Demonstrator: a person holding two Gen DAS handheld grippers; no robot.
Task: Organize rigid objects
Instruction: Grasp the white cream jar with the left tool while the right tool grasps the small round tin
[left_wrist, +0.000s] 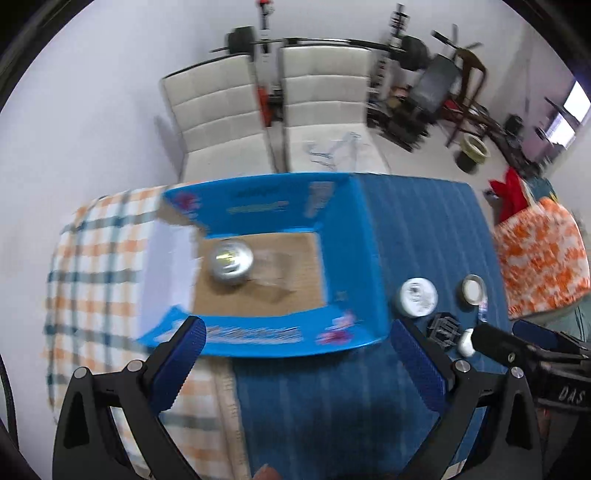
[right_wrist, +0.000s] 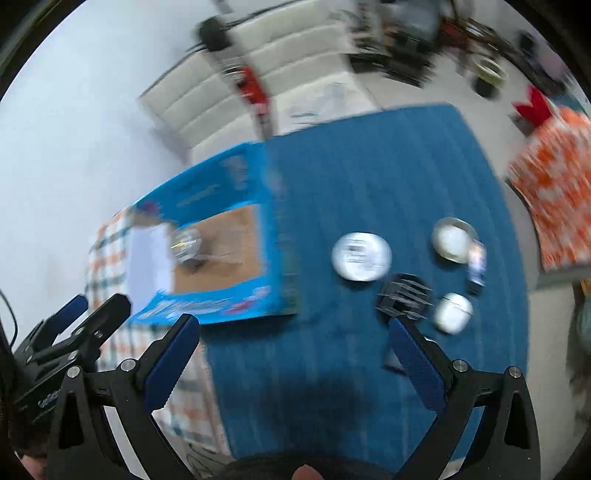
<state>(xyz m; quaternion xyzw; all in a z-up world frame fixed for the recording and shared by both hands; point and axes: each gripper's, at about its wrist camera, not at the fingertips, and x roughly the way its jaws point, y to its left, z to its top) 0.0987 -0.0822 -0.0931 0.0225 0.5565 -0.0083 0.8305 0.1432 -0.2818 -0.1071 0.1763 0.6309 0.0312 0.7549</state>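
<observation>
The left gripper (left_wrist: 297, 363) is held with its blue-padded fingers (left_wrist: 181, 365) spread wide and nothing between them, above the near wall of a blue box (left_wrist: 347, 229). The right gripper (right_wrist: 295, 358) is likewise spread wide and empty, above a blue cloth (right_wrist: 369, 177) that covers the right part of the table. The tip of the right gripper is seen at the right edge of the left wrist view, just beside a small white case (left_wrist: 466, 341).

The box is open at the top and sits across the seam between the blue cloth and a checked orange-and-teal cloth (left_wrist: 92, 258) on the left part of the table. On its brown cardboard floor, near the left wall, a shiny silver round tin (left_wrist: 231, 262) is seen.

To the right of the box, on the blue cloth, several things are grouped: a white round tin (right_wrist: 361, 256), a black spiky block (right_wrist: 404, 293) just nearer than it, a glass jar with a white top (right_wrist: 454, 240) toward the right edge, and a small bottle (right_wrist: 476, 264) beside that jar. Much is blurred.

Two cream chairs (left_wrist: 221, 110) are set beyond the far edge of the table.
</observation>
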